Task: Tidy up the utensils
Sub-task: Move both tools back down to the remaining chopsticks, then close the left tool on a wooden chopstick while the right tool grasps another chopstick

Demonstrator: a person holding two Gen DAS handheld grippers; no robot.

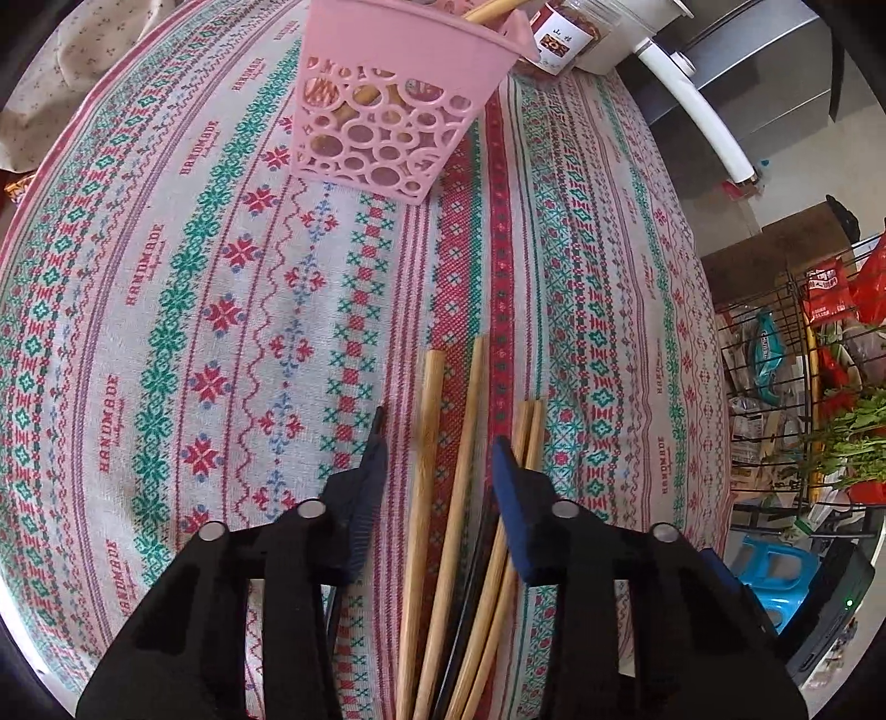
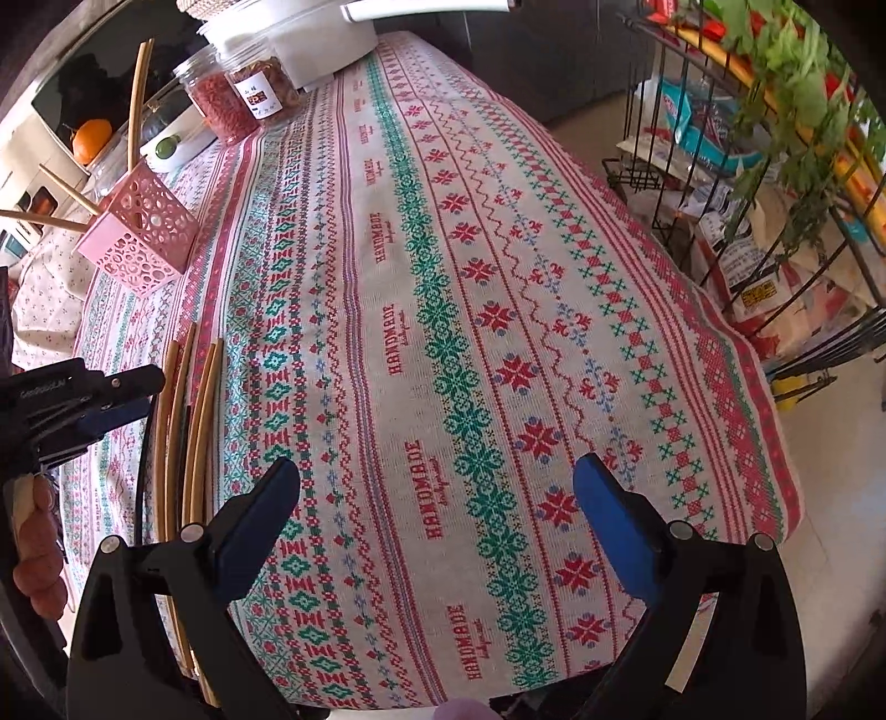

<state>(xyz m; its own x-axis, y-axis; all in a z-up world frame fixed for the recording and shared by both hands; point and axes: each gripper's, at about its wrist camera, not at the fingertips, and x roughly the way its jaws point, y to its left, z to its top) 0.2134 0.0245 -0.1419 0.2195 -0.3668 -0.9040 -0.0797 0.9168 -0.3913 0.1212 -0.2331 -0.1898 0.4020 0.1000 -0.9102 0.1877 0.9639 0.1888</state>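
Note:
Several wooden chopsticks (image 1: 443,487) lie side by side on the patterned tablecloth (image 1: 194,332), with a dark one among them. My left gripper (image 1: 440,437) is open, its fingers on either side of two of the sticks, low over them. A pink perforated holder (image 1: 382,105) stands farther back with a few sticks in it. In the right wrist view the chopsticks (image 2: 188,432) lie at the left, the left gripper (image 2: 119,412) beside them, and the holder (image 2: 141,238) behind. My right gripper (image 2: 437,487) is open and empty above the cloth.
Jars of dried food (image 2: 243,94) and a white container (image 2: 326,44) stand at the table's far end. An orange (image 2: 91,138) sits beyond the holder. A wire rack with bags and greens (image 2: 775,138) stands right of the table edge. A blue stool (image 1: 775,570) is on the floor.

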